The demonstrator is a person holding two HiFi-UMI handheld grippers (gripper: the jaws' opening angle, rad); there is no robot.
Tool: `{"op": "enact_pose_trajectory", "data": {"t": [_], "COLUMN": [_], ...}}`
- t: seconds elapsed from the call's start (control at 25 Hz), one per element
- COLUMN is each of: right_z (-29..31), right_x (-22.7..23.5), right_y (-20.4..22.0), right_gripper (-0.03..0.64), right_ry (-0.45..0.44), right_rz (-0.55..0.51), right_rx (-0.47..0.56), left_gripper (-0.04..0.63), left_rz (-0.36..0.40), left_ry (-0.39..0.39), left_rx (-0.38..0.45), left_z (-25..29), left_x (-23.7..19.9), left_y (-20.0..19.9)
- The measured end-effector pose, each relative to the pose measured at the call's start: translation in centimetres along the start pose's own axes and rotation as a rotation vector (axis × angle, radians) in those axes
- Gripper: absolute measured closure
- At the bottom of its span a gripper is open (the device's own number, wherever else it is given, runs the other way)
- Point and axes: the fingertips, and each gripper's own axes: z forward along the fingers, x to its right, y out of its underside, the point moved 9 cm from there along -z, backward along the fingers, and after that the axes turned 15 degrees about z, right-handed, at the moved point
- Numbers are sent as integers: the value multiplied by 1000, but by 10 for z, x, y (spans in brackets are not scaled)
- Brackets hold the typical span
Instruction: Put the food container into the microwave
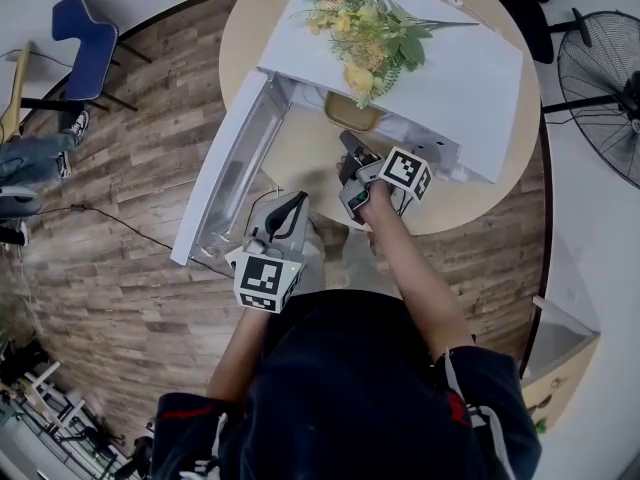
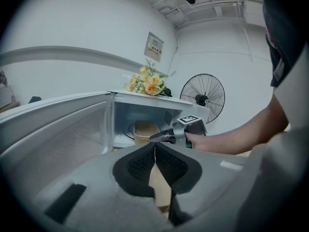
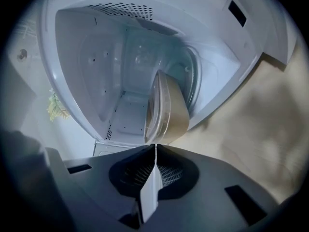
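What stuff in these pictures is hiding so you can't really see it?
- Inside of the food container: the right gripper view shows only its side and rim; in the head view the flowers and the microwave top cover it.
- Words on the wall sign: left gripper view, too small.
- Whether the right gripper touches the container: right gripper view, its shut tips hide the meeting spot.

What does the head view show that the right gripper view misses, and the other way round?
Only the head view: the standing fan, the blue chair, the wooden floor and the left gripper. Only the right gripper view: the vent holes and inner walls of the microwave. Both: the open microwave, the tan food container in its cavity, and the right gripper, jaws together and empty.
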Motion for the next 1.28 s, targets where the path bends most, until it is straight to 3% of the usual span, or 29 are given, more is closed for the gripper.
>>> {"op": "enact_pose_trajectory", "data": {"t": [0.52, 0.92, 1.08, 1.28], "right_z": [18, 13, 4, -10], "right_x": [-11, -12, -17, -31], "right_y": [-31, -27, -17, 6], "right_gripper": [598, 598, 598, 604], "right_ry": [14, 1, 1, 12], "right_rz": [-52, -75, -127, -273], "right_rx": [53, 42, 3, -102], "left_gripper": [577, 577, 577, 577], "left_rz": [-9, 4, -4, 19], "left_ry": [4, 6, -9, -26], "left_rx": [-20, -16, 3, 36], "left_z": [7, 8, 4, -2], "left_x": [-6, -10, -10, -11], "left_y": [4, 3, -3, -10]}}
